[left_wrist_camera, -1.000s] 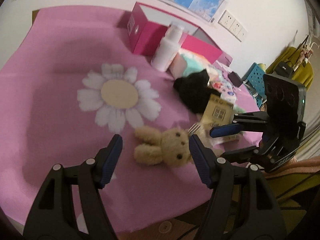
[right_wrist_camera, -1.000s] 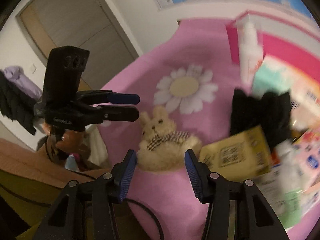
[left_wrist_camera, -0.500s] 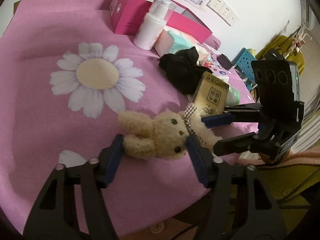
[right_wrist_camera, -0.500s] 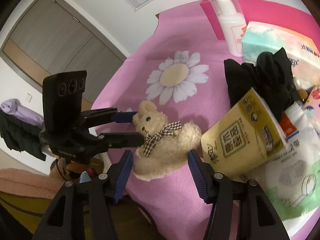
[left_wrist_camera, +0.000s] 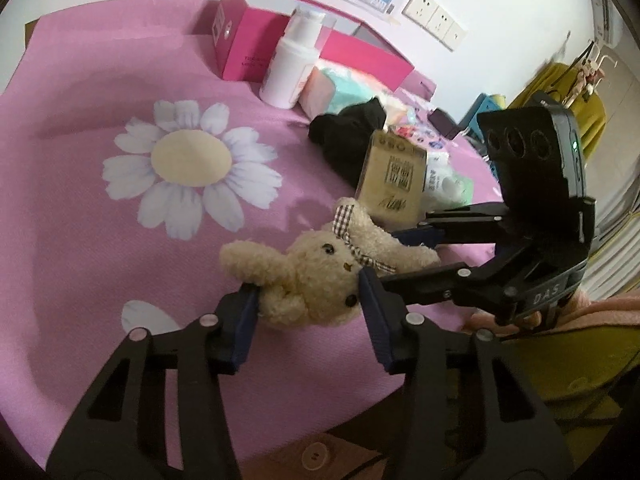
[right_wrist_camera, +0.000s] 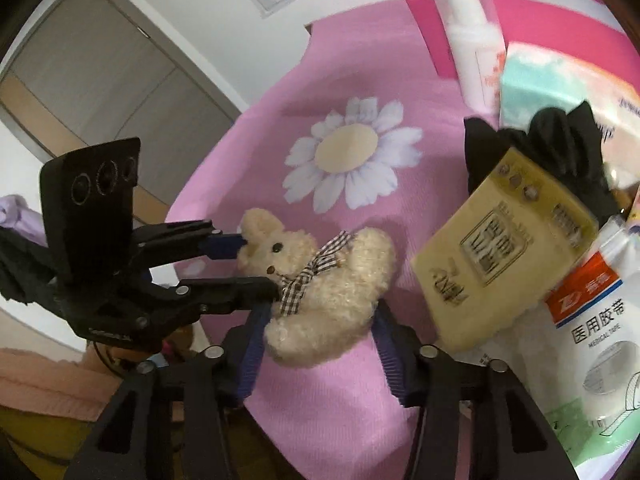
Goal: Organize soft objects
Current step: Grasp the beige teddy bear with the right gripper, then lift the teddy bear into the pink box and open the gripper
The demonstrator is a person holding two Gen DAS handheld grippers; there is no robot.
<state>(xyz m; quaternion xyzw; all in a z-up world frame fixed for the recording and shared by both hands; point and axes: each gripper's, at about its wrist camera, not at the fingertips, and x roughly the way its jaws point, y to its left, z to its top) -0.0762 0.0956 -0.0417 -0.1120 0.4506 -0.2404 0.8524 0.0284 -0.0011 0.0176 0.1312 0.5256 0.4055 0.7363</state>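
A cream plush bunny (left_wrist_camera: 316,264) with a checked bow lies on the pink flower cloth (left_wrist_camera: 80,208) near its front edge. My left gripper (left_wrist_camera: 308,304) is shut on the bunny's head, its pads pressing both sides. My right gripper (right_wrist_camera: 318,332) straddles the bunny's body (right_wrist_camera: 332,300), jaws apart and close to its sides without squeezing. Each gripper shows in the other's view: the right gripper (left_wrist_camera: 416,256) and the left gripper (right_wrist_camera: 248,268). A black soft cloth (left_wrist_camera: 348,136) lies further back, also seen in the right wrist view (right_wrist_camera: 536,148).
A yellow packet (left_wrist_camera: 394,184) leans beside the bunny. A medical tape bag (right_wrist_camera: 592,344), tissue pack (left_wrist_camera: 340,88), white pump bottle (left_wrist_camera: 292,68) and magenta box (left_wrist_camera: 248,40) crowd the far right of the cloth. The table edge runs just under my grippers.
Both grippers moved in on the bunny. The left jaws closed onto its head; the right jaws came around its body.
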